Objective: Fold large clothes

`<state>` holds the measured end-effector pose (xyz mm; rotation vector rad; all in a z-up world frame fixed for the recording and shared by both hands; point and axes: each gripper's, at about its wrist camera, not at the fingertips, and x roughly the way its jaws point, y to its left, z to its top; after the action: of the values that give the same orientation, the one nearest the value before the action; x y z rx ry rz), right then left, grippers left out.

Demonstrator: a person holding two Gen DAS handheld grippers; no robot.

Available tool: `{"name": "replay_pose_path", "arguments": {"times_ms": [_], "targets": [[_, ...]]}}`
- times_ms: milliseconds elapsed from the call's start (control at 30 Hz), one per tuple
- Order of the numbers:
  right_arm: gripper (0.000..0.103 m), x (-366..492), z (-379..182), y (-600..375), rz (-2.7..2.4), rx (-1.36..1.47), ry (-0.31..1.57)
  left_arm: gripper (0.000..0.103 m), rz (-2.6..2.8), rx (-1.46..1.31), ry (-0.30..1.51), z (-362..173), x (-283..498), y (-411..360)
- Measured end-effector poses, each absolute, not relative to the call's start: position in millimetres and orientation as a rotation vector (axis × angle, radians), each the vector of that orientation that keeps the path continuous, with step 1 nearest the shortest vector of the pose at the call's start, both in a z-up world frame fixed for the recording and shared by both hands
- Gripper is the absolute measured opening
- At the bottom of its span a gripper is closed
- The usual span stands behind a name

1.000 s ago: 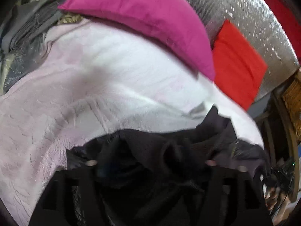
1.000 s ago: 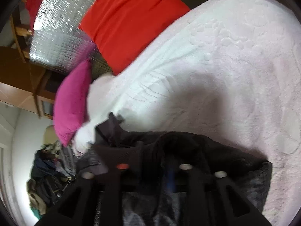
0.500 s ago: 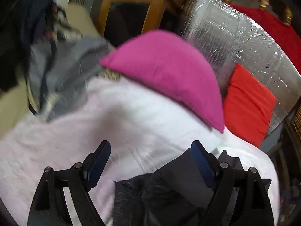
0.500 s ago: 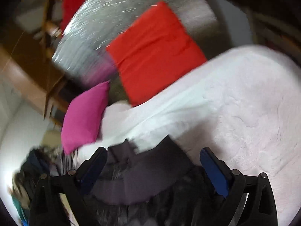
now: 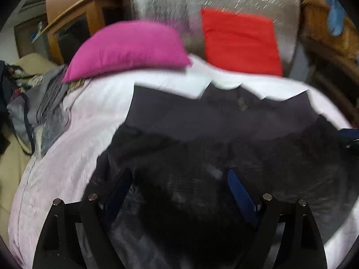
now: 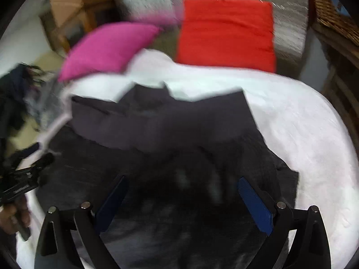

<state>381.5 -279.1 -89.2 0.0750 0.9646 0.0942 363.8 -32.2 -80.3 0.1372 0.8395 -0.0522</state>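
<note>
The dark garment (image 6: 161,121) lies spread across the centre of the frame on the white bed cover (image 6: 303,123), below the pink and red cushions; one flap appears turned over, so folding looks only begun. The left gripper (image 5: 177,190) and right gripper (image 6: 181,192) are both spread wide above the cloth, pinching nothing.

Bedspread (image 6: 303,134) right of dark garment (image 6: 168,121) left bare, passage open there. Far edge blocked by magenta pillow (image 5: 128,47) and red cushion (image 6: 226,33). Left side crowded by clothes pile (image 5: 44,103).
</note>
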Motion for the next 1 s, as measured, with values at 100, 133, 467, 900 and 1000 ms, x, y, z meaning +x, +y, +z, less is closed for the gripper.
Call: {"name": "replay_pose_path", "arguments": {"times_ms": [100,133,467,900,1000], "targets": [[0.1,393.0,-113.9,-300.8,0.059,0.132,1.02,0.087,0.019,0.101,0.882,-95.8,377.8,-17.0],[0.1,393.7,-117.5,-307.0,0.057,0.157,1.018,0.087,0.03,0.091,0.904,-101.2,381.6,-12.6],[0.1,380.6,-104.6,-341.9,0.058,0.327,0.944,0.089,0.031,-0.005,0.935,-101.1,381.1,12.6],[0.1,245.5,-112.3,-429.2,0.105,0.61,0.941,0.09,-0.007,-0.273,0.884,-86.2,292.1,133.9],[0.1,238.4,-134.6,-428.6,0.135,0.685,0.963,0.09,-0.026,-0.333,0.917,-101.0,293.2,138.0]]}}
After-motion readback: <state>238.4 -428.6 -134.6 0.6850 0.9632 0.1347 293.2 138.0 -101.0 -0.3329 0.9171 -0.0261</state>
